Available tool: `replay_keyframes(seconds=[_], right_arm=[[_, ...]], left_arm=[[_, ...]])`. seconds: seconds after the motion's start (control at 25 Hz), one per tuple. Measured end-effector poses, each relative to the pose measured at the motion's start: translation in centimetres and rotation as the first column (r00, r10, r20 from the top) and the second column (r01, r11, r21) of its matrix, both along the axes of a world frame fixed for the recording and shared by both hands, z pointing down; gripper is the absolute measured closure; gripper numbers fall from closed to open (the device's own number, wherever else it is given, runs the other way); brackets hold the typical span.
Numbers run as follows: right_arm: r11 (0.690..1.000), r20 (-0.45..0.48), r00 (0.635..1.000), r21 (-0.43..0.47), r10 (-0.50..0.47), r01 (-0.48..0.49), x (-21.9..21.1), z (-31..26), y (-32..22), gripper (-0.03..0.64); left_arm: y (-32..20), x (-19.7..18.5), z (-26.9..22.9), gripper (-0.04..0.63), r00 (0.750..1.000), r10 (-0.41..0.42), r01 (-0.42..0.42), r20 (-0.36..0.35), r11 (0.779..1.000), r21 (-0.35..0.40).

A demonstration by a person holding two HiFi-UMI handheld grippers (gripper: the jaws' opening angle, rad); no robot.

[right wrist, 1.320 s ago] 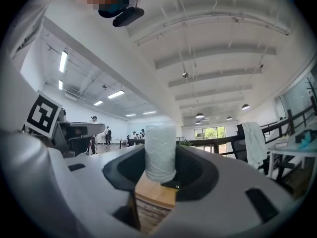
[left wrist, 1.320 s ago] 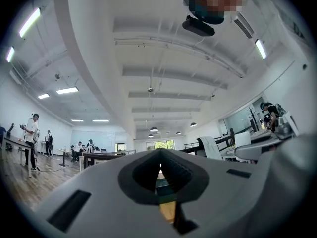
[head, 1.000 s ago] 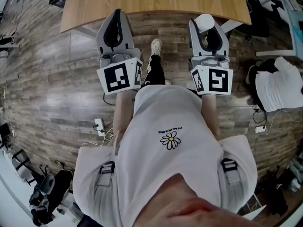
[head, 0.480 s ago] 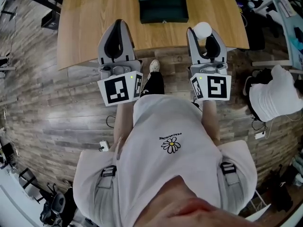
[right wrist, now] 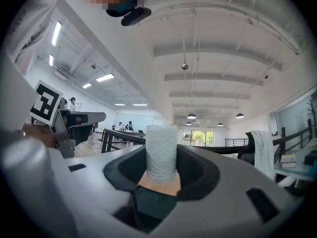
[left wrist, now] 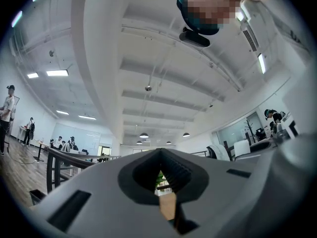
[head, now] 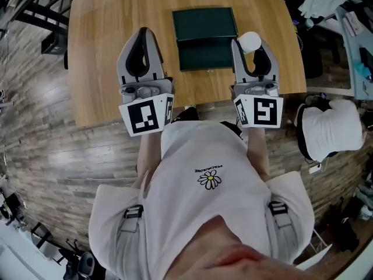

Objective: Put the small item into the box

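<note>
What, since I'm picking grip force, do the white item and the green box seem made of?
White item: matte, finely cross-textured, perhaps paper or foam wrap. Green box: smooth, dull sheen with crisp edges, maybe card or leatherette; uncertain.

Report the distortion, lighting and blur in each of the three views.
Head view: fisheye bows the wooden table edges and floor planks; light even, everything sharp. Left gripper view: black round vignette, ceiling lamps blown white, near foreground soft. Right gripper view: same vignette, ceiling beams curved; the white item between the jaws is crisp.
</note>
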State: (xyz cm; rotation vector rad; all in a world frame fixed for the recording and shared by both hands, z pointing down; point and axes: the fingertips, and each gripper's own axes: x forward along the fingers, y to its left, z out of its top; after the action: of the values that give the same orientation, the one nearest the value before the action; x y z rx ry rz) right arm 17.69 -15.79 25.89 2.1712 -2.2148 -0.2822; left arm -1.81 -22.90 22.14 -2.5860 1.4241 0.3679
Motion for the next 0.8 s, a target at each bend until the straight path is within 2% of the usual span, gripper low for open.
replay_keyframes(seconds=[0.32,0.56,0.8], right_arm=[[0.999,0.005,1.000,-0.050,0.017,-0.016,1.5,0.3,-4.6,0.454],[0.998,0.045,0.999,-0.060,-0.012,0.015,2.9,1.4,-5.8,0.454],[0.996,0.062,0.997,-0.077,-0.044,0.049,2.2,1.7,-6.3,0.454]], left_arm=[[-4.7,1.7,0.9,0.580,0.999,0.009,-0.008,0.033,0.999,-0.032],[-4.6,2.3,1.3,0.580,0.999,-0.028,0.029,0.035,0.999,-0.027],[-4.7,0.9,1.4,0.580,0.996,-0.071,0.073,0.046,0.997,-0.032]])
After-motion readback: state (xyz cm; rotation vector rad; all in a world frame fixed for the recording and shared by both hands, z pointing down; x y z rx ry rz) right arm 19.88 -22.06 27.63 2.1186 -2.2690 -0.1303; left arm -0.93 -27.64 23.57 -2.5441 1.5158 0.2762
